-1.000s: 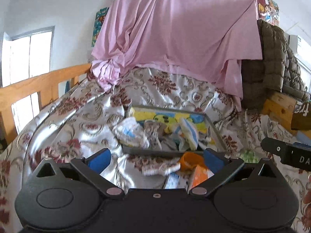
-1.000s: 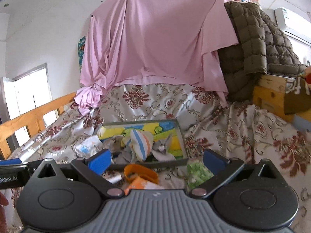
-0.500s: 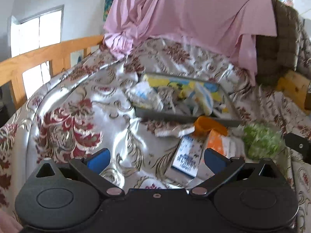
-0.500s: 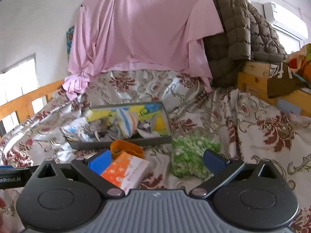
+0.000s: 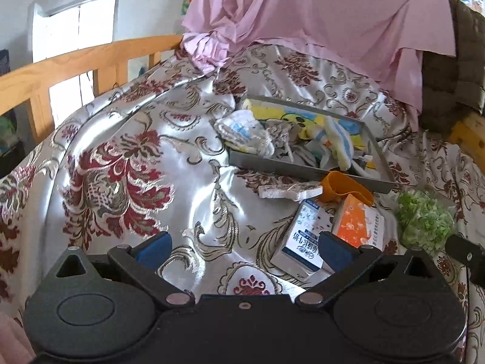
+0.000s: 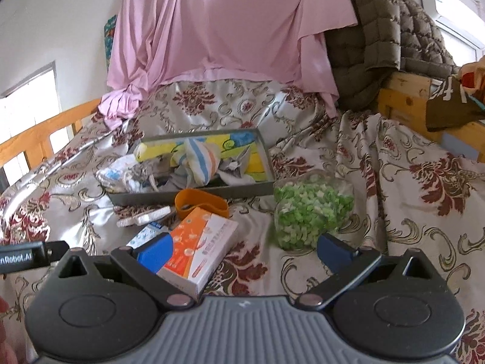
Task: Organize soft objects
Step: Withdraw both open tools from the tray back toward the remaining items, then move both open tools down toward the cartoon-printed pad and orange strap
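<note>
A grey tray [image 5: 303, 168] [image 6: 194, 194] lies on the floral bedspread, filled with several soft pieces: a white-and-blue cloth [image 5: 242, 132] [image 6: 118, 173], a striped sock [image 5: 339, 142] [image 6: 200, 160] and grey fabric. In front of it are a floral cloth pad [image 5: 288, 189] [image 6: 144, 217], an orange cup [image 5: 342, 186] [image 6: 200, 204], an orange box [image 5: 356, 224] [image 6: 200, 242], a blue-and-white box [image 5: 303, 242] and a bag of green bits [image 5: 424, 221] [image 6: 312, 209]. My left gripper [image 5: 242, 247] is open above the bedspread, left of the boxes. My right gripper [image 6: 242, 247] is open over the orange box and bag.
A wooden bed rail [image 5: 75, 66] runs along the left. Pink cloth [image 6: 230, 30] hangs at the back, with a quilted brown jacket [image 6: 388, 39] on a wooden frame [image 6: 406, 97] at right. Bedspread [image 5: 121, 166] lies bare left of the tray.
Both grippers have dropped lower and tilted down toward the bed, so the boxes, cup and green bag now show in front of them. Both stay open.
</note>
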`<state>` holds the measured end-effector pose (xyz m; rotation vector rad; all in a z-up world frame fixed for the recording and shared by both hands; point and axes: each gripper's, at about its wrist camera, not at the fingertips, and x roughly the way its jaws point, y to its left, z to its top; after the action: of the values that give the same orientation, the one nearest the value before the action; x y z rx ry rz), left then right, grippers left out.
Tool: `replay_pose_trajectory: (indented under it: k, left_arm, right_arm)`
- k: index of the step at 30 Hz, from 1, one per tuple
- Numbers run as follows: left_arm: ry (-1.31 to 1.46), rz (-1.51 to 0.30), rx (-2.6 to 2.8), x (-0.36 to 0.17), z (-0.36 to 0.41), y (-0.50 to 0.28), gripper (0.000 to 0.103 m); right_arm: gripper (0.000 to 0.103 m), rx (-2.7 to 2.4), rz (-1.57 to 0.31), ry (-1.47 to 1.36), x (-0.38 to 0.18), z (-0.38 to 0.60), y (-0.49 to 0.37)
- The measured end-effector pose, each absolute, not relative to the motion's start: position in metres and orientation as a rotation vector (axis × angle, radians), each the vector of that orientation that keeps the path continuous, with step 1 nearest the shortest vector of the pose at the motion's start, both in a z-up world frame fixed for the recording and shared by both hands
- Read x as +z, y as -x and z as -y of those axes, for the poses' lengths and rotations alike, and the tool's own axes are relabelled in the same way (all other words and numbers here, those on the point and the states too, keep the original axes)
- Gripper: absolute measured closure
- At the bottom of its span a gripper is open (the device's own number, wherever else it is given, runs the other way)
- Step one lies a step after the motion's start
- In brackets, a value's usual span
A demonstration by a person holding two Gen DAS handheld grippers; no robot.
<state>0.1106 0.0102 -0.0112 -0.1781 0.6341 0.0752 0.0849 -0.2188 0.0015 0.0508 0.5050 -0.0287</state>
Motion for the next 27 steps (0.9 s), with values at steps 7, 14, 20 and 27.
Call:
replay_pose_trajectory:
  k: [7, 14, 20, 27]
  left_arm:
    - [0.211, -0.700, 0.127, -0.022, -0.016, -0.119, 0.001]
    - [0.226, -0.738, 0.121, -0.025, -0.018, -0.126, 0.001]
    - [0.221, -0.778, 0.071, -0.022, -0.017, -0.147, 0.001]
    - [0.147, -0.831, -0.034, -0.019, -0.016, -0.186, 0.001]
  right_arm:
    - [0.000, 0.059, -0.580, -0.038, -0.007, 0.208, -0.093]
    - [0.000, 0.091, -0.612, -0.006, -0.012, 0.198, -0.096]
    - [0.000, 0.117, -0.649, 0.004, -0.018, 0.195, -0.112]
    - [0.000, 0.128, -0.661, 0.049, -0.024, 0.192, -0.128]
